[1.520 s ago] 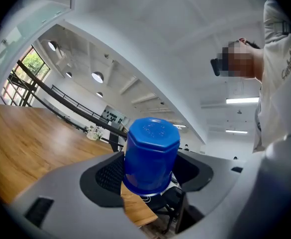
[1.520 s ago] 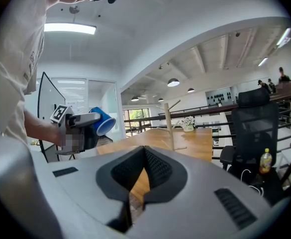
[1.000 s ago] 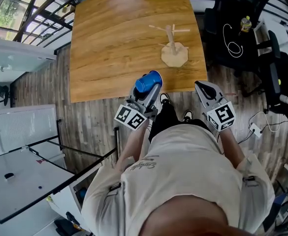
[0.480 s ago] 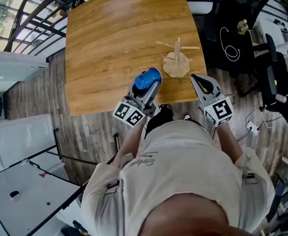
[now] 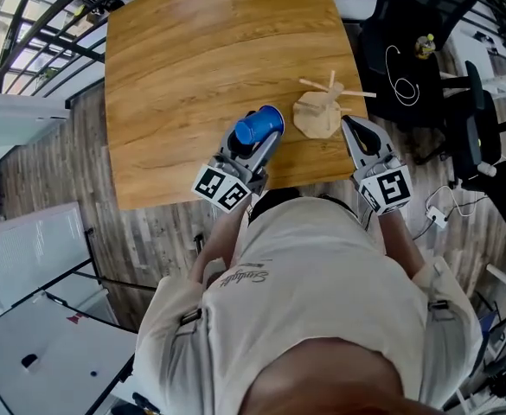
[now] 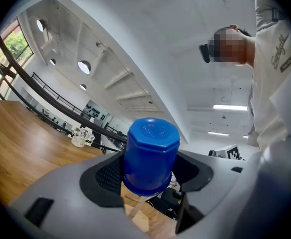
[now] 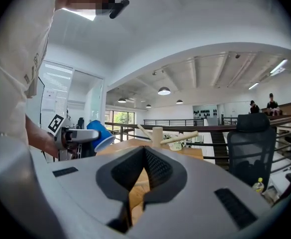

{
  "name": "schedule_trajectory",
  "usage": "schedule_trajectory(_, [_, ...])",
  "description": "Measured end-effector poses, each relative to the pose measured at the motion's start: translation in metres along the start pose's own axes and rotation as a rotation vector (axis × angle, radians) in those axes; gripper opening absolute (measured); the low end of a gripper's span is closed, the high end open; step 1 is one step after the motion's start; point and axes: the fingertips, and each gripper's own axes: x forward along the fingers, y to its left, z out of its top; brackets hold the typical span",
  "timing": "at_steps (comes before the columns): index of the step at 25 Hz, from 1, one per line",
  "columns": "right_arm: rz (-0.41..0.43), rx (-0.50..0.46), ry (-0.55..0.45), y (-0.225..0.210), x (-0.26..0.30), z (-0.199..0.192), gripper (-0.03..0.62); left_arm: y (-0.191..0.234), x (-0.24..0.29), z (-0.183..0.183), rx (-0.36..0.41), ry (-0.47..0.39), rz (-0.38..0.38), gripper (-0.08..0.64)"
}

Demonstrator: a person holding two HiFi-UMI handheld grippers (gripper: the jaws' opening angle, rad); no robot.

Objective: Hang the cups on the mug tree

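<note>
Left of centre, my left gripper (image 5: 254, 145) has its fingers (image 6: 108, 176) pinching the blue cup (image 5: 259, 127) by its sides over the near edge of the surface (image 5: 192, 59), presumably for carrying to the mug tree (image 5: 320, 111) just right of it, beside which my right gripper (image 5: 354, 128) hovers empty, fingers (image 7: 130, 171) pressed together.

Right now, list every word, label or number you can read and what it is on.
Script print on the shirt: too small and blurred to read.
Square markers: coded patterns, no letters.
Blue cup: no print that can be read.
</note>
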Motion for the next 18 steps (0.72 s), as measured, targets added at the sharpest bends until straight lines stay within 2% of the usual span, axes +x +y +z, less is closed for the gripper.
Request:
schedule_trajectory(3, [-0.024,-0.017,-0.005,0.004,0.011,0.004,-0.005,0.017,-0.006,0.004,-0.014,0.009,-0.004,0.293])
schedule_trajectory(9, [-0.077,-0.035,-0.002,0.008,0.029,0.007,-0.006,0.027,0.000,-0.006,-0.053,0.044,-0.088,0.293])
schedule_trajectory(14, [-0.042,-0.037,0.033,0.019,0.028,0.003,-0.005,0.021,0.011,-0.017,-0.090,0.051,-0.115,0.293])
schedule_trajectory(18, [-0.040,-0.022,0.018,0.011,0.025,0.005,-0.005,0.012,0.022,-0.018,-0.092,0.042,-0.113,0.293])
